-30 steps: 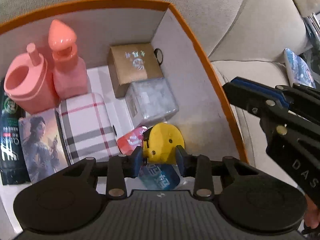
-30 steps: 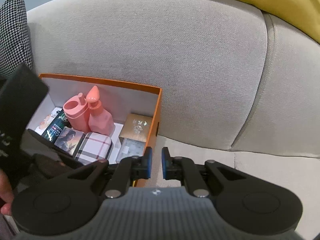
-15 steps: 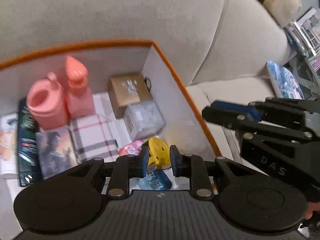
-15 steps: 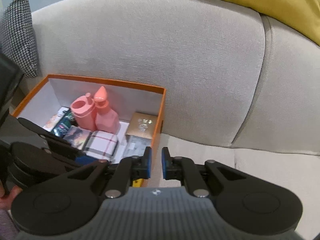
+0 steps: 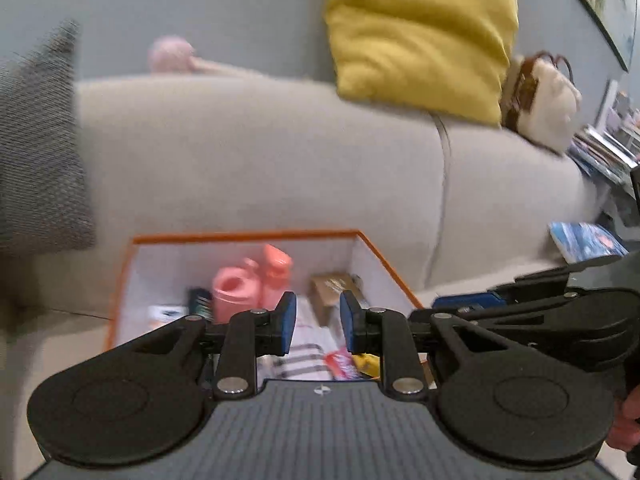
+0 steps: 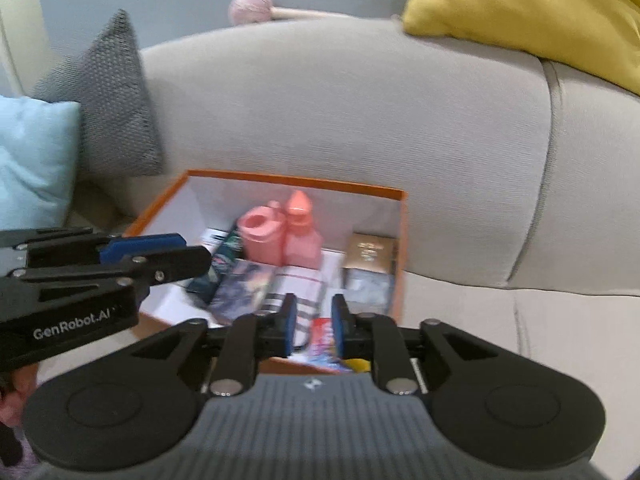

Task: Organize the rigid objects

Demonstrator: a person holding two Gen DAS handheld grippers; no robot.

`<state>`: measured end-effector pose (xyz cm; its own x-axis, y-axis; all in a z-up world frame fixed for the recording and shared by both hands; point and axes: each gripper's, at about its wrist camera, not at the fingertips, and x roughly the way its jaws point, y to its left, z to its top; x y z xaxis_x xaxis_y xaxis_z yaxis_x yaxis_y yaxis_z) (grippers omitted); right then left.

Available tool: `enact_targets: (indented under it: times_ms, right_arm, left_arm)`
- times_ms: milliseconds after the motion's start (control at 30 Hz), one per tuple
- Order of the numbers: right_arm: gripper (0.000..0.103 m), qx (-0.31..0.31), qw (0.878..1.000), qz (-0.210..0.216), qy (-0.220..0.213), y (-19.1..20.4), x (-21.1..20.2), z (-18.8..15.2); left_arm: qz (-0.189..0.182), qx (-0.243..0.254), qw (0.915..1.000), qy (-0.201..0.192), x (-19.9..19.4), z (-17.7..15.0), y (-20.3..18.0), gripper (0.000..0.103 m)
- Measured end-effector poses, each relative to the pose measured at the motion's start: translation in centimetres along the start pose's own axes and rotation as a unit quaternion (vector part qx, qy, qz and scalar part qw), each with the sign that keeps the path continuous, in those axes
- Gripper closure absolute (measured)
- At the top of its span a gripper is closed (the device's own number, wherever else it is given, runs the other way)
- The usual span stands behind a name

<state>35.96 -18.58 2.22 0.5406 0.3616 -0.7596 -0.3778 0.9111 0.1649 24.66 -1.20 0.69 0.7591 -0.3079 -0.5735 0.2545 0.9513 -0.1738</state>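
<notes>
Right wrist: packed orange box below.

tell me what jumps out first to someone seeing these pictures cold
An orange-rimmed open cardboard box on the beige fabric sofa, packed with items such as two pink plastic bottles at the back. A mustard-yellow cushion tops the backrest. Both black two-finger grippers, left and right, hang above it holding nothing, jaws opening.
</notes>
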Motion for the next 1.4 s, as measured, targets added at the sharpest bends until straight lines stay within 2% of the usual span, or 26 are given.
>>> enact_targets:
  times_ms: [67, 200, 267, 300, 367, 433, 467, 567, 633, 733, 833, 967, 1100, 1233, 1400]
  right_arm:
    - [0.079, 0.003, 1.0, 0.011, -0.012, 1.2, -1.1, -0.5]
    - [0.077, 0.016, 0.999, 0.025, -0.037, 3.0, -3.1, -1.5]
    - [0.065, 0.02, 0.998, 0.026, -0.056, 3.7, -4.0, -2.1]
    - [0.061, 0.022, 0.997, 0.023, -0.068, 4.1, -4.6, -2.5]
    - [0.058, 0.021, 0.996, 0.017, -0.084, 4.8, -5.4, -3.2]
    - [0.053, 0.022, 0.995, 0.014, -0.094, 5.2, -5.9, -3.9]
    - [0.046, 0.025, 0.995, 0.015, -0.098, 5.4, -6.1, -4.2]
    - [0.031, 0.034, 0.993, 0.013, -0.115, 5.7, -6.9, -5.2]
    - [0.029, 0.037, 0.991, 0.008, -0.126, 5.8, -7.3, -5.8]
    - [0.014, 0.043, 0.989, -0.002, -0.142, 5.9, -7.6, -6.8]
    - [0.012, 0.043, 0.988, -0.003, -0.146, 5.9, -7.4, -8.0]
    - [0.012, 0.037, 0.99, -0.008, -0.134, 5.8, -6.8, -9.6]
    - [0.01, 0.047, 0.992, -0.014, -0.118, 5.0, -5.8, -10.5]
    - [0.01, 0.055, 0.992, -0.018, -0.108, 4.3, -4.7, -11.0]
    - [0.01, 0.06, 0.993, -0.021, -0.101, 3.6, -3.7, -11.4]
  left_arm:
    - [0.021, -0.007, 0.9994, -0.025, -1.8, -0.6, 0.3, 0.069]
    - [0.054, -0.033, 0.9964, -0.057, -4.7, -1.7, 1.1, 0.051]
    - [0.072, -0.046, 0.9937, -0.072, -6.0, -2.3, 1.5, 0.042]
    - [0.079, -0.05, 0.9925, -0.079, -6.7, -2.6, 1.8, 0.034]
    - [0.089, -0.051, 0.991, -0.086, -7.6, -3.2, 2.1, 0.025]
    - [0.1, -0.047, 0.9897, -0.091, -8.3, -3.7, 2.1, 0.011]
    - [0.105, -0.044, 0.989, -0.095, -8.6, -3.9, 2.1, 0.008]
    - [0.113, -0.029, 0.9875, -0.106, -9.5, -4.7, 1.6, 0.0]
    - [0.126, -0.025, 0.9852, -0.114, -9.9, -5.1, 1.1, 0.0]
    - [0.124, -0.04, 0.9836, -0.125, -10.4, -5.7, 1.3, 0.0]
    - [0.143, -0.063, 0.9782, -0.137, -10.8, -6.8, 1.7, 0.0]
    - [0.179, -0.044, 0.9719, -0.147, -10.6, -8.2, 1.2, 0.0]
    - [0.188, -0.028, 0.9744, -0.12, -9.4, -9.3, 0.7, 0.0]
    - [0.176, -0.031, 0.9806, -0.081, -7.8, -9.7, 0.6, 0.0]
    - [0.183, -0.024, 0.9815, -0.053, -6.1, -10.3, 0.3, 0.0]
